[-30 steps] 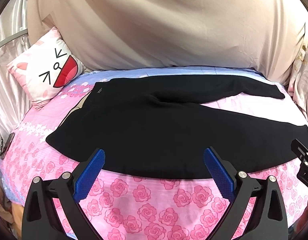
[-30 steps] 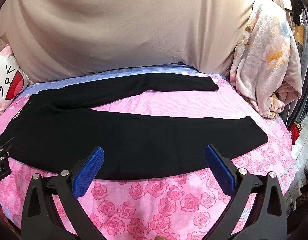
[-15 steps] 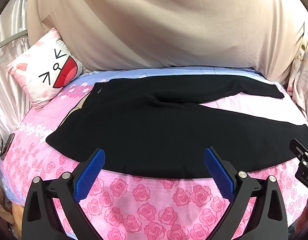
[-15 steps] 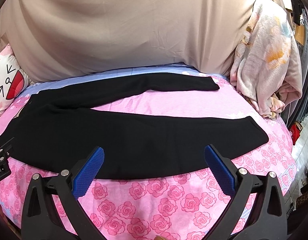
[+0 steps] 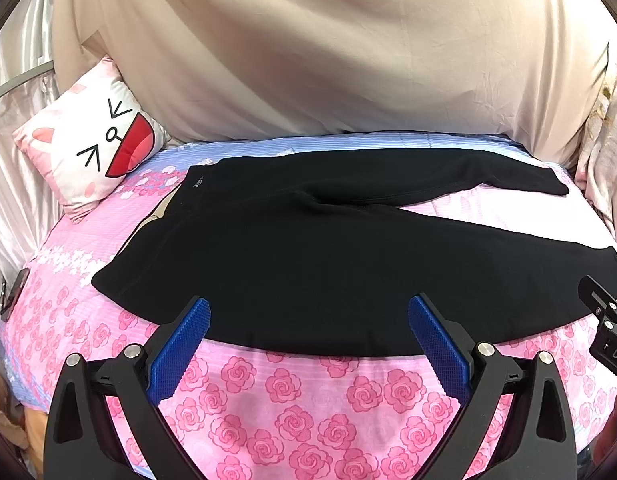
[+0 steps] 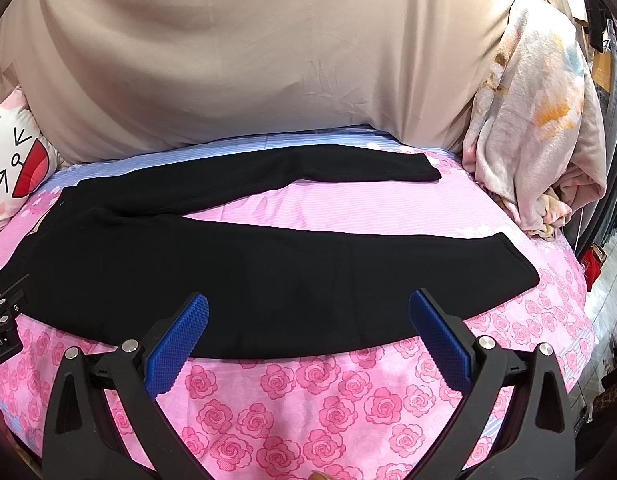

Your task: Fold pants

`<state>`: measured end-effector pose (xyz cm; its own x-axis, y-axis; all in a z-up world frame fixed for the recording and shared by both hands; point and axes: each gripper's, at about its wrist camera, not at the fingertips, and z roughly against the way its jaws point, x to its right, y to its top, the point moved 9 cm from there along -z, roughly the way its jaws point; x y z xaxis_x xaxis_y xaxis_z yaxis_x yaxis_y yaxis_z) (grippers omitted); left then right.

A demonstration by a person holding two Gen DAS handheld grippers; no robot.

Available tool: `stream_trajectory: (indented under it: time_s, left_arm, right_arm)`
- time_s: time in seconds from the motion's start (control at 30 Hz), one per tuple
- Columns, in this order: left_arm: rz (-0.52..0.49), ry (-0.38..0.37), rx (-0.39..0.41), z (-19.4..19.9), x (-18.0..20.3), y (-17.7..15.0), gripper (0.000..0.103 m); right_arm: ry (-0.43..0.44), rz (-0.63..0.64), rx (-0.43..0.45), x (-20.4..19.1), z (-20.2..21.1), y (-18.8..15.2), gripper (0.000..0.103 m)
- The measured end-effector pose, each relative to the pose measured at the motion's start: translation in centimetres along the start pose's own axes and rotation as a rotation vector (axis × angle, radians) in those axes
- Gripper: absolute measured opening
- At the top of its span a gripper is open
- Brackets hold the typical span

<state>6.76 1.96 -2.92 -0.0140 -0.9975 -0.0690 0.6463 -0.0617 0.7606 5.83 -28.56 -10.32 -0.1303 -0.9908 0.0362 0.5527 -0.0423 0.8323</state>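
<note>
My 2 claws poised over flat black pants on a bed.

My left claw (image 5: 308, 316) and right claw (image 6: 308, 314) both gape wide, gripping nothing, above the near edge of the pants (image 5: 308, 256). The pants lie unfolded across the rose-print bed (image 5: 308, 400), waistband left, 2 legs splayed right; a cat-face pillow (image 5: 92, 148) sits far left.

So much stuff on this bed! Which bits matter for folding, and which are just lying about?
For the job:
- black pants, spread flat
- left gripper, jaws open
- right gripper, jaws open

Just lying about:
- cartoon-face pillow
- floral blanket heap
- rose-print bedsheet
</note>
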Motion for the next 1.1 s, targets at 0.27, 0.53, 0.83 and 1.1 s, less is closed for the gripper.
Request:
stream_trajectory:
  time_s: [0.27,0.53,0.83,1.1]
  left_arm:
    - [0.001,0.0,0.0,0.0,0.0,0.0,0.098]
    - [0.0,-0.004,-0.005,-0.1,0.2,0.0,0.098]
    - [-0.002,-0.003,-0.009,-0.3,0.1,-0.1,0.098]
    - [-0.003,-0.002,-0.013,-0.5,0.0,-0.2,0.098]
  right_arm:
    - [0.003,-0.004,-0.002,-0.1,-0.1,0.0,0.098]
    - [0.002,-0.002,-0.004,0.0,-0.2,-0.1,0.098]
    - [0.008,0.001,-0.011,0.0,-0.6,-0.4,0.098]
    - [0.012,0.005,-0.02,-0.1,-1.0,-0.6,0.098]
